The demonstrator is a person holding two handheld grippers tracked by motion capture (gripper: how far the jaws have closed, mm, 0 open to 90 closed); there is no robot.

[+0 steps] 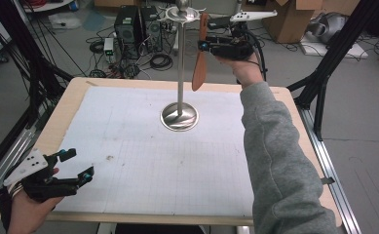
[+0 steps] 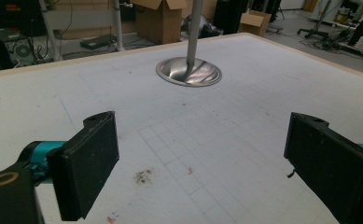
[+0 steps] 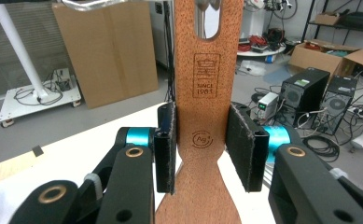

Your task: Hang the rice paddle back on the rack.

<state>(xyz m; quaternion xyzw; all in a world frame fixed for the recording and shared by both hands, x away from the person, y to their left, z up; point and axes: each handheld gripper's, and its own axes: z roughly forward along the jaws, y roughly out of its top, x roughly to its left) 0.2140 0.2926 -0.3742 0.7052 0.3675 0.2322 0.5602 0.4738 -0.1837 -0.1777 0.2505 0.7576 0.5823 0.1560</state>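
A wooden spatula (image 1: 200, 63) hangs upright beside the pole of a metal stand (image 1: 180, 58) at the table's far middle. My right gripper (image 1: 204, 45) is raised high there and shut on the spatula's handle (image 3: 206, 74), one pad on each edge. In the right gripper view a metal hook (image 3: 202, 9) of the stand passes through the slot at the handle's top. At the near left corner my left gripper (image 1: 80, 165) is held low over the table. Its jaws are open in the left gripper view (image 2: 202, 163), with nothing between them.
The stand's round base (image 1: 179, 117) rests on a white gridded mat (image 1: 128, 161) that covers the wooden table (image 1: 65, 105). Computer towers (image 1: 128, 24), cables and cardboard boxes (image 1: 294, 14) lie on the floor beyond. Black frame posts (image 1: 323, 78) flank the table.
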